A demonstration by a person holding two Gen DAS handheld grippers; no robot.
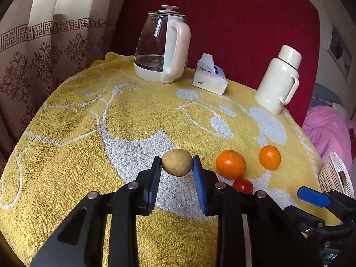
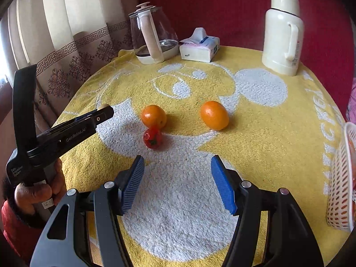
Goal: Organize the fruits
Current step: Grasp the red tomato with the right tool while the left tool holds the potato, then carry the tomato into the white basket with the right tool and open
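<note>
Table draped in a yellow towel (image 2: 255,133) with a white-grey cartoon print; its surface bulges in both fisheye views and the cloth falls away at the left and near edges. Behind it a red backing (image 1: 244,22); patterned curtain (image 1: 44,55) to the far left; pink bedding (image 1: 324,129) off the right side. Along the far edge, left to right: glass kettle (image 1: 162,44) with pale handle, tissue pack (image 1: 210,77), cream thermos (image 1: 279,80) close to the far right corner. Fruit sits mid-right: left orange (image 2: 153,116) with a tomato (image 2: 152,138) touching its near side, right orange (image 2: 214,115) apart from them with bare towel between. A slotted white basket (image 2: 340,178) stands at the right edge, partly out of frame; something orange shows through its slots, not identifiable. Left gripper (image 1: 177,166) is closed on a tan kiwi (image 1: 176,165), both blue pads pressed to its sides; whether the kiwi is lifted clear of the towel cannot be told. In the right wrist view that gripper reaches in from the left, held in a hand (image 2: 40,191) with a red sleeve. Right gripper (image 2: 178,171) stands wide open, holding nothing, near side of the tomato and oranges, over the white patch. Open towel: broad on the left half and between fruit and far-edge items; narrower between the right orange and the basket.
</note>
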